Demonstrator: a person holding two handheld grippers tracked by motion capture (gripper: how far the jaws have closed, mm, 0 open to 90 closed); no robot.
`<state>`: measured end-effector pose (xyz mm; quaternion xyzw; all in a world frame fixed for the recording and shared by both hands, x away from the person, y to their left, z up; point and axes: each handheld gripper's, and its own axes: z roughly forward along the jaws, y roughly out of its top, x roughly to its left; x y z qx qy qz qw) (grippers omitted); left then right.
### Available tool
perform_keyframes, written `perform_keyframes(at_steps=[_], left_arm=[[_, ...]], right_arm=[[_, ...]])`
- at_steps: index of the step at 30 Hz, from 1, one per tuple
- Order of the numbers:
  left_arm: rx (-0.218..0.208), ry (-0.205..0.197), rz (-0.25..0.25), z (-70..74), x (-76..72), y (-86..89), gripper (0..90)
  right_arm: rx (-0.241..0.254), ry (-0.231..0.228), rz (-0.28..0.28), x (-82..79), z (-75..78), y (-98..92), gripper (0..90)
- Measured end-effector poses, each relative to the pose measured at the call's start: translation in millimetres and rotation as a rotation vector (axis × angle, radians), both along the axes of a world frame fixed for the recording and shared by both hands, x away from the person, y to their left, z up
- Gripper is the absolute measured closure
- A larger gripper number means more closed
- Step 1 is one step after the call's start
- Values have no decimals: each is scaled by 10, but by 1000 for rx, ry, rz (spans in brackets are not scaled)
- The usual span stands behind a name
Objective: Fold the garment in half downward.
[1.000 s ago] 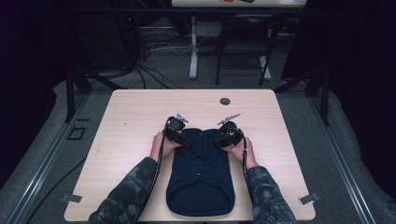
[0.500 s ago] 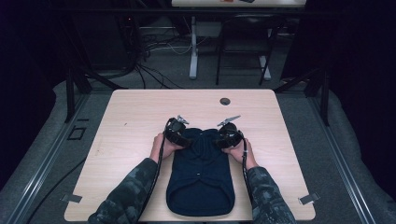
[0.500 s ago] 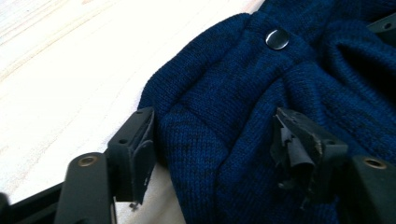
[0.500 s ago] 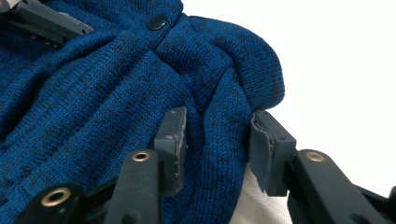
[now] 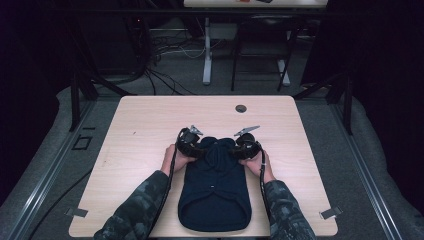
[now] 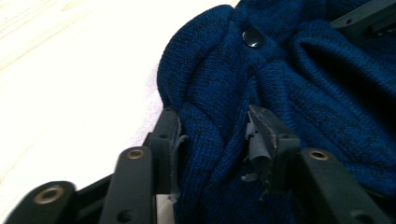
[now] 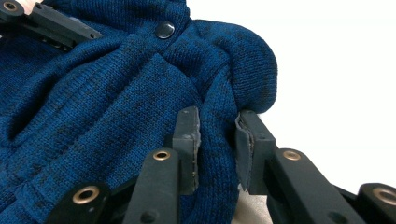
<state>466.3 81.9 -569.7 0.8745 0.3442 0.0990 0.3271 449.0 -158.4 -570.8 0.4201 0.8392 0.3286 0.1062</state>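
Both grippers [image 5: 192, 142] [image 5: 245, 143] stay clamped on sweater [image 5: 215, 195].

Camouflage-patterned sleeves [image 5: 145, 200] in dark green and grey. Black tongs [image 6: 215, 140] with brass-coloured rivets [image 7: 161, 155], frayed grey pads [image 6: 256, 142], black cables [image 5: 168, 185] trailing toward 6 o'clock.

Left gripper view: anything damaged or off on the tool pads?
Yes. The grey pad lining on the left tool is torn and curling off its jaw where it pinches the blue knit garment. The right tool's pad edge looks frayed too.
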Motion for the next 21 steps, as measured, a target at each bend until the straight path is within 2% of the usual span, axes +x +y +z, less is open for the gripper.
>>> perform_keyframes(at_steps=[6, 12, 19, 21], left_arm=[[-2, 0, -10, 1, -7, -2, 616], [-23, -8, -5, -11, -14, 19, 631], [-26, -25, -21, 46, -29, 24, 647], [-34, -31, -26, 77, -39, 36, 647]], right_arm=[[-7, -10, 0, -11, -1, 15, 727], [-16, -24, 1, -38, 8, 18, 754], [-19, -62, 16, -68, 71, -4, 791], [-20, -90, 15, -98, 109, -19, 794]])
